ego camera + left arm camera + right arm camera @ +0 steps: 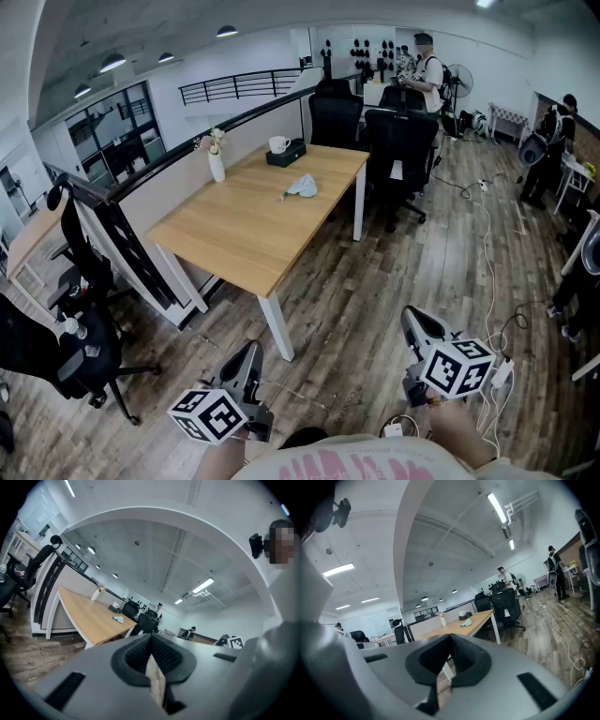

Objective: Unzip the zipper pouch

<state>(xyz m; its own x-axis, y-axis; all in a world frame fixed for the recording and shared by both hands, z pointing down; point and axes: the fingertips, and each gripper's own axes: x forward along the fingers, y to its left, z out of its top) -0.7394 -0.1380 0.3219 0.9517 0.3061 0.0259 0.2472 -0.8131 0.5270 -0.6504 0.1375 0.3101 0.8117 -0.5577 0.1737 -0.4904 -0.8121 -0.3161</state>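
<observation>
A small pale blue-grey zipper pouch (pixel 302 187) lies on the far half of a wooden table (pixel 253 230). It also shows small in the left gripper view as the pouch (pixel 118 618) and in the right gripper view as the pouch (pixel 466 623). Both grippers are held low near the person's body, well short of the table. My left gripper (pixel 249 357) is shut with nothing between its jaws. My right gripper (pixel 417 323) is likewise shut and empty. Each carries a marker cube.
On the table stand a white vase with flowers (pixel 216 161), a white mug (pixel 278 144) and a dark tissue box (pixel 287 155). Black office chairs (pixel 400 150) stand behind the table and at the left (pixel 66 333). Cables (pixel 489 253) run over the wooden floor. People stand at the back right.
</observation>
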